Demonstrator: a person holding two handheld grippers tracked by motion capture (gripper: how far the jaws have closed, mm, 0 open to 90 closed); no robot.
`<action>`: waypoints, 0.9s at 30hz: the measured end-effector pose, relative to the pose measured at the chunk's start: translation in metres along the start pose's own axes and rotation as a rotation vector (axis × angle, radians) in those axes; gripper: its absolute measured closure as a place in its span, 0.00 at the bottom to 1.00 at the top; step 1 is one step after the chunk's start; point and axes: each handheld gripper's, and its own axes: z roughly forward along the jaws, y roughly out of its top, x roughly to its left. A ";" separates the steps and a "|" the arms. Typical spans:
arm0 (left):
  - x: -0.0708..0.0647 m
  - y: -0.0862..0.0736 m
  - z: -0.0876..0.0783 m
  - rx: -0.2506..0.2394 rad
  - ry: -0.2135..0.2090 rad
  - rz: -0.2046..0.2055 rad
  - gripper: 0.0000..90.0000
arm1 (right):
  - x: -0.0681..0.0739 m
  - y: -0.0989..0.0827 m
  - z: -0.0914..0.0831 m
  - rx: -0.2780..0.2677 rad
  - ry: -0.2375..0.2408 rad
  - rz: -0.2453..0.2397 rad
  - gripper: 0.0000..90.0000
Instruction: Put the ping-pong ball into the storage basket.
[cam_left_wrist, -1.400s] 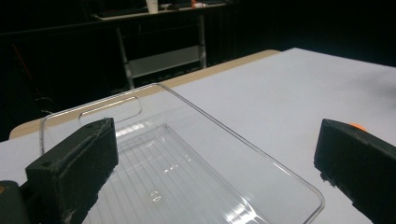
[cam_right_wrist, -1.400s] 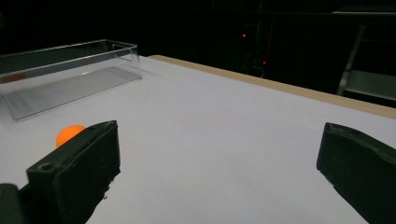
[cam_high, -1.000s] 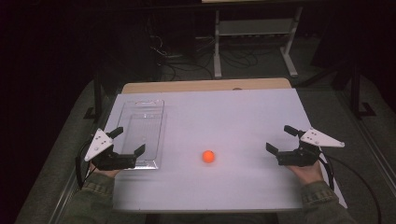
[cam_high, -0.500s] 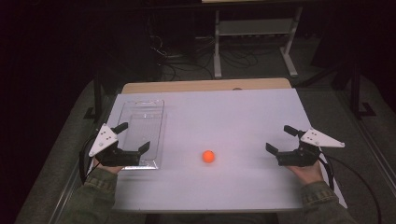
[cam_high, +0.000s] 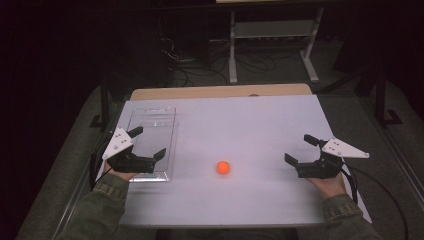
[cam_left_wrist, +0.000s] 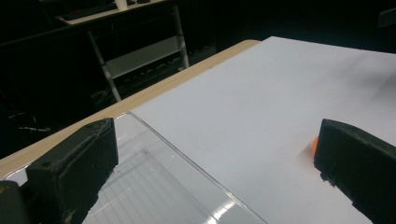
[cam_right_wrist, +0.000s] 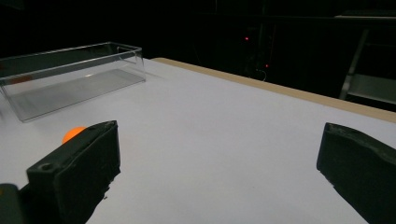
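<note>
Darkness surrounds a table covered by a white sheet, with a strip of pale wood left bare along its far edge. An orange ball is seen lying on the sheet near the middle of the front half, apart from everything else. To its left, a clear plastic box is set lengthwise on the sheet, open at the top. The left gripper is held over the near end of this box, its jaws spread wide with nothing between them. The right gripper is held low over the sheet, well to the right of the ball, and its jaws are likewise parted and empty. Beyond the table, a light-coloured metal stand and loose cables can be made out on the floor.
</note>
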 end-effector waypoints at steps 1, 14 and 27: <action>0.000 0.001 0.001 0.001 -0.003 0.000 0.00 | 0.000 0.000 0.000 0.000 0.000 -0.001 0.00; 0.001 0.010 0.008 0.028 -0.020 0.019 0.00 | 0.001 0.000 0.000 0.004 0.003 -0.001 0.00; -0.005 0.023 0.019 0.054 -0.053 0.062 0.00 | 0.001 0.000 0.000 0.007 0.008 0.000 0.00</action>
